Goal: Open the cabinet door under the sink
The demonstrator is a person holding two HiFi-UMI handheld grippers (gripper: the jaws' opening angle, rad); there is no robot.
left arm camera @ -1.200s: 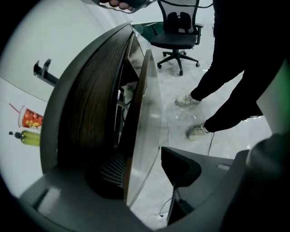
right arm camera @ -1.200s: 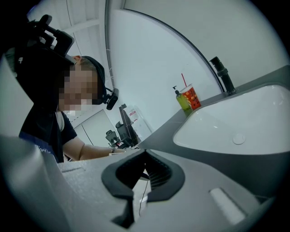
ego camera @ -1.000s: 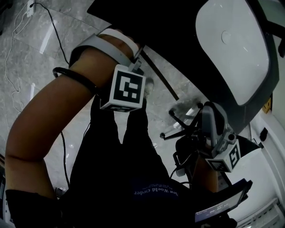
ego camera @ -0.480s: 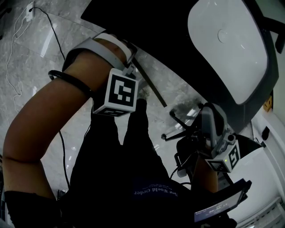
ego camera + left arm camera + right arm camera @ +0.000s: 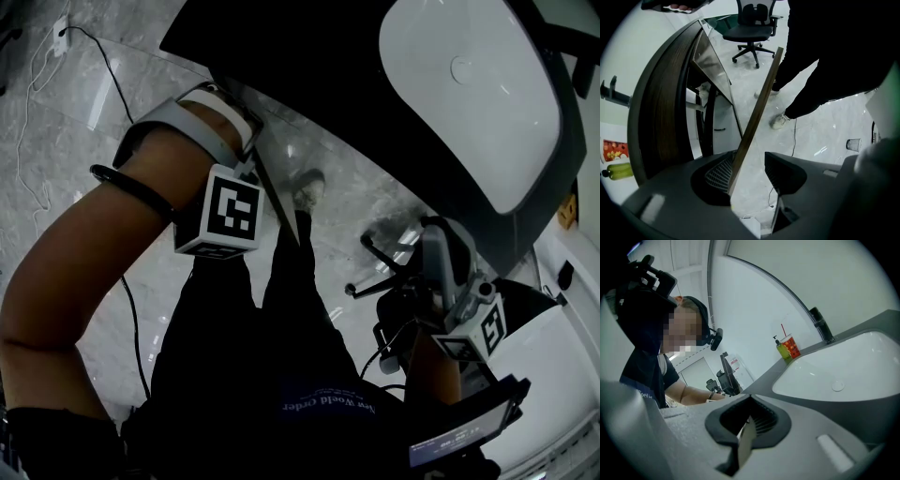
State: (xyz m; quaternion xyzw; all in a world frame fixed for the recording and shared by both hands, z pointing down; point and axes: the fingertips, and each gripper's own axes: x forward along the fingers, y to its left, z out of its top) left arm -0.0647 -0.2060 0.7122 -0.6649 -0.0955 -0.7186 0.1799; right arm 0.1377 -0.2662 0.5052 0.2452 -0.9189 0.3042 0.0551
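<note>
Plainly, the left gripper [image 5: 746,163] has its fingers spread. The thin wooden edge of the cabinet door [image 5: 758,108] stands between them, against the nine o'clock finger and clear of the three o'clock one. The door slants toward one o'clock, ajar from the curved cabinet [image 5: 656,112] under the sink [image 5: 469,103]. Open floor [image 5: 825,136] lies at three o'clock and an office chair [image 5: 752,28] at twelve. The right gripper [image 5: 749,422] has its fingers together, empty. Print on the red cup [image 5: 790,346] is too small to read.
</note>
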